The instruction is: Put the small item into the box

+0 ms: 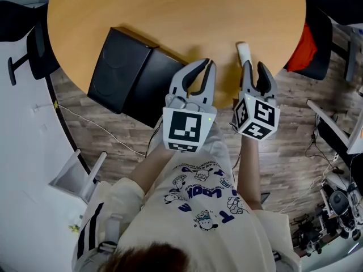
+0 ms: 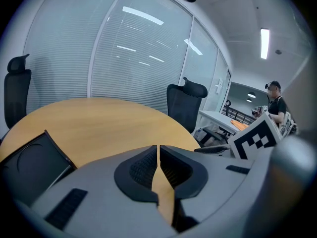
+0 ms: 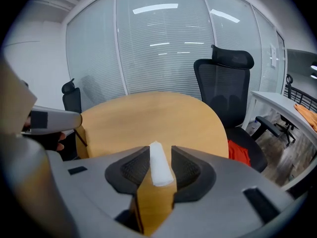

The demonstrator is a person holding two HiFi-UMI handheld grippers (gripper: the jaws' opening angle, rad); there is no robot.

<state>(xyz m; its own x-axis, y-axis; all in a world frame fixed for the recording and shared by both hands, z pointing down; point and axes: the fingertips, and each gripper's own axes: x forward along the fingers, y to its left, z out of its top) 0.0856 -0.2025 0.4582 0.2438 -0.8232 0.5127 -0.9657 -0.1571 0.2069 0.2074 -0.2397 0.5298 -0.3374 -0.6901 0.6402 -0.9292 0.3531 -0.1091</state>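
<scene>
A small white stick-like item [image 1: 243, 52] lies near the front edge of the round wooden table [image 1: 170, 10]. My right gripper [image 1: 254, 66] stands open around it. In the right gripper view the item [image 3: 159, 167] sits between the pads, closer to the left one, and I see no pad pressing on it. A black box [image 1: 122, 67] lies open at the table's front left, part of it over the edge. My left gripper [image 1: 207, 62] hovers just right of the box, shut and empty. In the left gripper view its tips [image 2: 158, 148] meet, and the box [image 2: 29, 162] shows at the lower left.
A black office chair [image 3: 225, 83] with a red cloth [image 1: 298, 47] on its seat stands right of the table, and another chair [image 1: 34, 50] to the left. A person [image 2: 275, 100] stands far off by desks. Cables cross the wood floor [image 1: 113, 135].
</scene>
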